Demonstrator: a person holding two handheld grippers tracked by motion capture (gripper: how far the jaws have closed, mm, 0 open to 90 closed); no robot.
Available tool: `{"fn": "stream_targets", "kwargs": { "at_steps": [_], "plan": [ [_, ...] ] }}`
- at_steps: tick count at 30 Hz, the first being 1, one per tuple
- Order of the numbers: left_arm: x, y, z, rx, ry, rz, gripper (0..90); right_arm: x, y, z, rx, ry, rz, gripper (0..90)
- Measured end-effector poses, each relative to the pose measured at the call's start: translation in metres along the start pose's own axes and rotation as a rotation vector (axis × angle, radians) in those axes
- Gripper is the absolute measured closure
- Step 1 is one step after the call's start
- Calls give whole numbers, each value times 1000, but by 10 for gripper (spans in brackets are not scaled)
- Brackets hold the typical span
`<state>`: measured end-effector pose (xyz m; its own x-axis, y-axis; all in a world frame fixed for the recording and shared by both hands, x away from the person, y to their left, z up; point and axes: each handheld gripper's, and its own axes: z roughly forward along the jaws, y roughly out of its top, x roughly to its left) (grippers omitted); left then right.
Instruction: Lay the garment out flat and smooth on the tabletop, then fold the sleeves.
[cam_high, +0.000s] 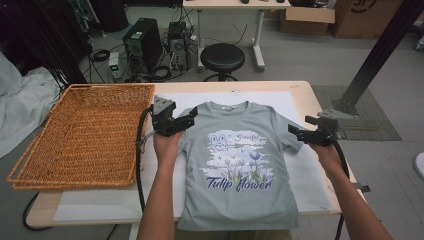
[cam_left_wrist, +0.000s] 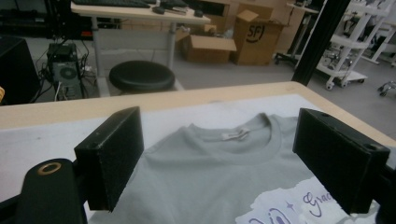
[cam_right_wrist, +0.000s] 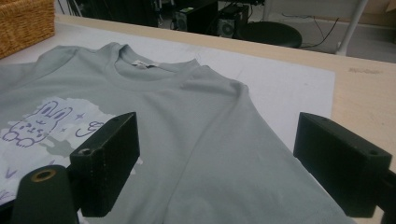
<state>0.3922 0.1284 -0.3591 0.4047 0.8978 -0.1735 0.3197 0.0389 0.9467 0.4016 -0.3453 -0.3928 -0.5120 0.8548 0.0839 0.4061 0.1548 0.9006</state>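
A grey-green T-shirt (cam_high: 235, 165) with a rabbit and "Tulip flower" print lies flat, front up, on the white mat, its collar (cam_left_wrist: 238, 135) toward the far edge. My left gripper (cam_high: 186, 118) hovers open over the shirt's left shoulder (cam_left_wrist: 187, 177), jaws wide apart with nothing between them. At the shirt's right sleeve (cam_right_wrist: 243, 154) my right gripper (cam_high: 298, 131) is open too, jaws spread above the fabric. The neck label (cam_right_wrist: 141, 64) shows inside the collar.
A large wicker basket (cam_high: 80, 135) sits on the table's left side. The white mat (cam_high: 310, 185) covers most of the wooden table (cam_high: 320, 100). Beyond the far edge stand a black stool (cam_high: 222, 57), computer towers (cam_high: 145, 42) and cardboard boxes (cam_left_wrist: 224, 42).
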Motion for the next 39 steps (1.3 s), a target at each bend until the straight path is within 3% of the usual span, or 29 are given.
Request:
{"fn": "stream_targets", "kwargs": {
  "at_steps": [9,12,21,39],
  "plan": [
    [-3,-12,-9,47,16,-1,164,4,-10,-4,12,14,24,140],
    [-3,-13,-14,37,11,-23,161,3,-12,-6,10,8,35,139],
    [-4,-14,-19,10,18,-23,162,2,-15,-13,12,-10,37,140],
    [-5,-18,-21,21,17,-24,164,-1,-14,-16,-3,-8,36,141]
  ]
}}
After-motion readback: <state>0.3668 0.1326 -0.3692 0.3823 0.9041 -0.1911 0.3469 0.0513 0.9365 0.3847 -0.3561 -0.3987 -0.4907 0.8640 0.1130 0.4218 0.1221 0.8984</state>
